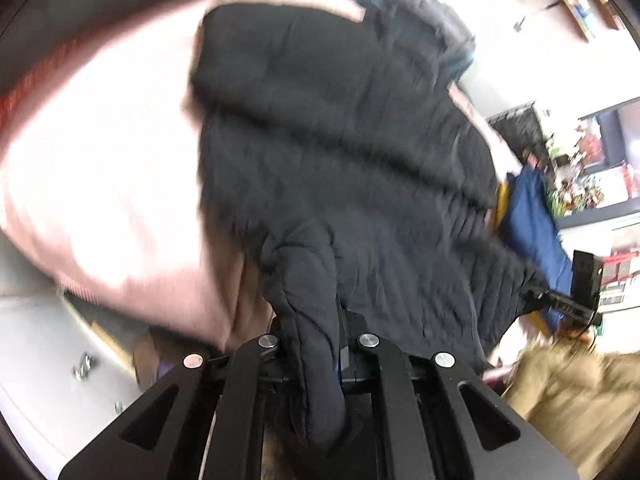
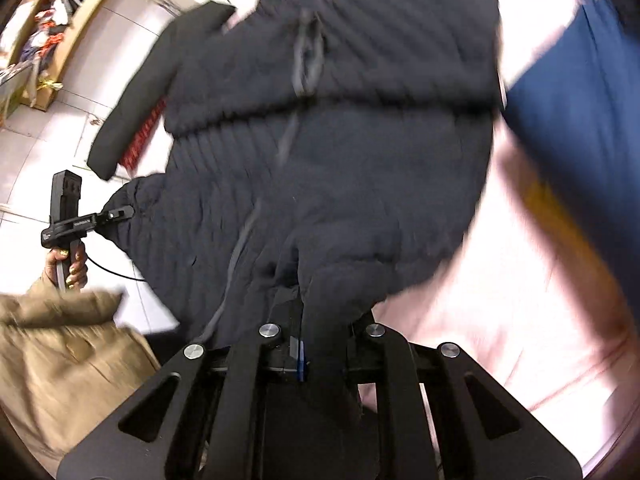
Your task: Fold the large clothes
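A black quilted jacket (image 1: 340,152) lies spread on a pink bed cover (image 1: 100,200), and its near hem is lifted. My left gripper (image 1: 320,320) is shut on a bunched fold of that hem, which drapes down between the fingers. In the right wrist view the jacket (image 2: 340,140) shows its zip front, with one sleeve (image 2: 132,100) trailing off the bed's left side. My right gripper (image 2: 308,320) is shut on the hem as well. Each view shows the other gripper pinching a hem corner: the right gripper (image 1: 538,296), the left gripper (image 2: 120,213).
A dark blue cloth (image 2: 560,120) lies on the pink cover (image 2: 500,300) beside the jacket. The person's tan coat (image 2: 60,360) fills the lower left, and a hand (image 2: 68,268) holds the left gripper. White tiled floor (image 2: 36,152) and cluttered shelves (image 2: 44,28) lie beyond.
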`<state>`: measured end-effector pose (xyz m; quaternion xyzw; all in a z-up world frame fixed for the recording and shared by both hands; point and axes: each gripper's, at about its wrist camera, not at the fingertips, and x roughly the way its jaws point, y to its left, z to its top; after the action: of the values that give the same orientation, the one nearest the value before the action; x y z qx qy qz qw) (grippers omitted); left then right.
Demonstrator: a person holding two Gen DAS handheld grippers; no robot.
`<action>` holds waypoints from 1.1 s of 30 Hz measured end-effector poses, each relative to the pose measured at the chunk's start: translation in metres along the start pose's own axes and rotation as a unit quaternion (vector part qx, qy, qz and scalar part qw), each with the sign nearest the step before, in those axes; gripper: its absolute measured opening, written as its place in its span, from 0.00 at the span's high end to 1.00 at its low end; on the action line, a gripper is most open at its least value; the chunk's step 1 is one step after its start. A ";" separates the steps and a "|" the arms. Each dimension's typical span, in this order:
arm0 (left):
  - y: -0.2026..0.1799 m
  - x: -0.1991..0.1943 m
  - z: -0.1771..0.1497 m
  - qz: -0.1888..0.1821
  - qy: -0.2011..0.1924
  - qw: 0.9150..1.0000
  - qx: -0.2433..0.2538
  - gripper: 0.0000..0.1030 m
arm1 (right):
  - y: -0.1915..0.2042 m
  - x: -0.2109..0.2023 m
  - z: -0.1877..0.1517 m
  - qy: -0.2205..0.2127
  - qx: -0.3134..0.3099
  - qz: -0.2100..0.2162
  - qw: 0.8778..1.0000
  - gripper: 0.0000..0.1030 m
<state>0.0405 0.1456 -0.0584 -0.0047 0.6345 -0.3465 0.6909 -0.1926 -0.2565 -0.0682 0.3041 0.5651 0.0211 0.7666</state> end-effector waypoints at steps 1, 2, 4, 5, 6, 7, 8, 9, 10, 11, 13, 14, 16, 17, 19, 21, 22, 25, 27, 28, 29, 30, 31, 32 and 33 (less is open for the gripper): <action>-0.003 -0.007 0.011 -0.001 -0.014 1.000 0.002 0.92 | 0.001 -0.008 0.012 -0.015 -0.007 -0.003 1.000 0.89; -0.006 -0.015 0.026 -0.003 -0.031 1.000 0.003 0.92 | 0.003 -0.014 0.024 -0.029 -0.012 -0.006 0.999 0.89; -0.012 -0.026 0.055 0.003 -0.056 0.998 0.012 0.92 | 0.006 -0.029 0.054 -0.063 -0.020 -0.007 0.998 0.89; -0.016 -0.028 0.066 0.007 -0.065 0.998 0.017 0.92 | 0.004 -0.034 0.063 -0.073 -0.021 -0.006 0.997 0.89; -0.020 -0.032 0.082 0.012 -0.076 0.997 0.024 0.92 | 0.004 -0.040 0.079 -0.088 -0.020 -0.005 0.996 0.89; -0.024 -0.034 0.098 0.016 -0.086 0.996 0.029 0.92 | 0.004 -0.045 0.093 -0.102 -0.016 -0.003 0.995 0.89; -0.026 -0.036 0.113 0.020 -0.096 0.995 0.033 0.92 | 0.002 -0.051 0.110 -0.118 -0.008 -0.002 0.993 0.89; -0.030 -0.036 0.129 0.026 -0.105 0.994 0.036 0.92 | -0.003 -0.056 0.120 -0.128 -0.001 0.000 0.992 0.89; -0.032 -0.037 0.139 0.031 -0.112 0.993 0.038 0.92 | -0.007 -0.060 0.134 -0.143 0.010 0.003 0.990 0.89; -0.035 -0.037 0.158 0.039 -0.122 0.991 0.039 0.92 | -0.011 -0.063 0.144 -0.154 0.018 0.002 0.988 0.89; -0.037 -0.031 0.183 0.051 -0.130 0.990 0.034 0.92 | -0.026 -0.063 0.169 -0.174 0.059 0.010 0.983 0.89; -0.037 -0.025 0.197 0.055 -0.131 0.990 0.025 0.92 | -0.035 -0.061 0.178 -0.180 0.083 0.018 0.980 0.89; -0.035 -0.013 0.217 0.061 -0.128 0.990 0.006 0.92 | -0.050 -0.054 0.193 -0.183 0.128 0.024 0.975 0.89; -0.037 -0.004 0.226 0.068 -0.125 0.990 -0.002 0.92 | -0.052 -0.048 0.199 -0.180 0.139 0.019 0.974 0.89; -0.040 0.007 0.239 0.078 -0.122 0.989 -0.013 0.92 | -0.055 -0.039 0.206 -0.174 0.154 0.006 0.973 0.89; -0.041 0.018 0.248 0.084 -0.118 0.989 -0.023 0.92 | -0.060 -0.035 0.210 -0.173 0.169 0.006 0.970 0.89; -0.040 0.022 0.250 0.083 -0.117 0.989 -0.026 0.92 | -0.062 -0.033 0.212 -0.172 0.174 0.005 0.970 0.89; -0.034 0.032 0.258 0.075 -0.107 0.991 -0.035 0.92 | -0.071 -0.024 0.214 -0.166 0.185 0.001 0.969 0.89; -0.032 0.038 0.261 0.074 -0.099 0.992 -0.037 0.90 | -0.077 -0.017 0.216 -0.163 0.192 -0.001 0.968 0.89; -0.031 0.041 0.264 0.077 -0.092 0.992 -0.037 0.89 | -0.079 -0.013 0.218 -0.161 0.196 -0.004 0.967 0.89; -0.030 0.043 0.265 0.076 -0.089 0.992 -0.039 0.89 | -0.082 -0.010 0.220 -0.159 0.200 -0.006 0.967 0.89; -0.029 0.044 0.267 0.073 -0.084 0.993 -0.044 0.87 | -0.083 -0.006 0.222 -0.155 0.204 -0.011 0.966 0.89; -0.027 0.043 0.269 0.063 -0.077 0.994 -0.054 0.86 | -0.085 -0.002 0.224 -0.151 0.207 -0.014 0.966 0.89; -0.024 0.043 0.271 0.051 -0.072 0.994 -0.064 0.84 | -0.087 0.002 0.226 -0.148 0.211 -0.017 0.966 0.89; -0.021 0.040 0.272 0.035 -0.070 0.994 -0.078 0.82 | -0.090 0.006 0.228 -0.142 0.216 -0.021 0.966 0.89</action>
<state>0.2684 -0.0073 -0.0310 -0.0607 0.6097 -0.2703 0.7426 -0.0179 -0.4279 -0.0775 0.4509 0.4476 -0.1611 0.7553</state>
